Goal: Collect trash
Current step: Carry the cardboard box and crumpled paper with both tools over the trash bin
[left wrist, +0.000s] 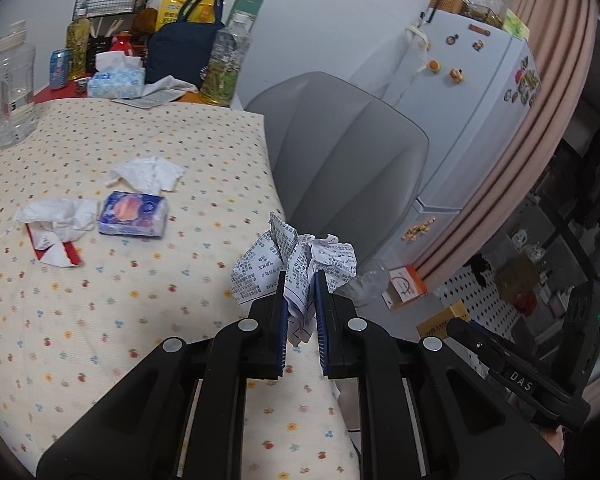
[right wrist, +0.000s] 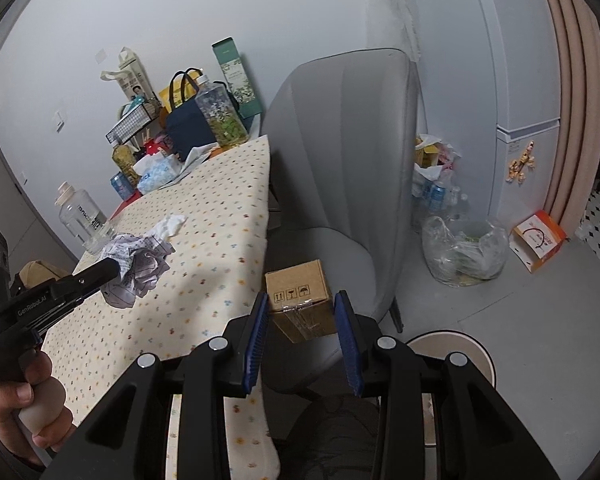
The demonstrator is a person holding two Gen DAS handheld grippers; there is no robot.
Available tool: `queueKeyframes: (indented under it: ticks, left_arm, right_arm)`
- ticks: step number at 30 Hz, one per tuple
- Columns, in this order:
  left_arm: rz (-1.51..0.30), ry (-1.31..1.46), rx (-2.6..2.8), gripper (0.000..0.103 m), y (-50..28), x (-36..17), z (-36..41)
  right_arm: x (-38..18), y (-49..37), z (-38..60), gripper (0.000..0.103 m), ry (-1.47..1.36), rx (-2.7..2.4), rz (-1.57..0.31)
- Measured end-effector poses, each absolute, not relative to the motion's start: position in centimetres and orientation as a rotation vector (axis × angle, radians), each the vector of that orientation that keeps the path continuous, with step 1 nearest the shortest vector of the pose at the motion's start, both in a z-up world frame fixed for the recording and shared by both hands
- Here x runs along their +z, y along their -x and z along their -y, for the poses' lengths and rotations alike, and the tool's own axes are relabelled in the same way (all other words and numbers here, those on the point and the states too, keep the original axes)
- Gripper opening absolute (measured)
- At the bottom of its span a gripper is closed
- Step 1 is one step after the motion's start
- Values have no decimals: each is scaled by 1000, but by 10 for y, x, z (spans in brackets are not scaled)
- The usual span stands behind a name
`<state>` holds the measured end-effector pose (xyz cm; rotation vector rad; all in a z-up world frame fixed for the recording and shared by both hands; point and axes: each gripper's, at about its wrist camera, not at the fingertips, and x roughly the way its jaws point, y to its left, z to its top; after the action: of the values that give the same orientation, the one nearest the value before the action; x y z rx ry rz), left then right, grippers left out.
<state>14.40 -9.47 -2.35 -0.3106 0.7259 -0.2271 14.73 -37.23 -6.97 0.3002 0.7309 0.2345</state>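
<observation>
My left gripper is shut on a crumpled printed paper and holds it above the right edge of the flower-print table. The paper also shows in the right wrist view, held by the left gripper. My right gripper is shut on a small cardboard box, held off the table's edge in front of the grey chair. On the table lie two crumpled white tissues, a red-and-white wrapper and a blue tissue pack.
A grey chair stands beside the table. A clear plastic bag of trash sits on the floor by the fridge, with an orange-white box nearby. Bottles, a navy bag and a tissue box crowd the table's far end.
</observation>
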Motion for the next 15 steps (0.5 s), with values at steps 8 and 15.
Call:
queueKeyframes:
  ticks: [8,15]
  left_arm:
    - [-763,262,-266,13,-155,-32,130]
    - [-803,220,-300,13,-165,-44,160]
  right_arm:
    - [-88,-152,403,34,-324,190,-751]
    - [-112,-155,424,34,-344,153,-785]
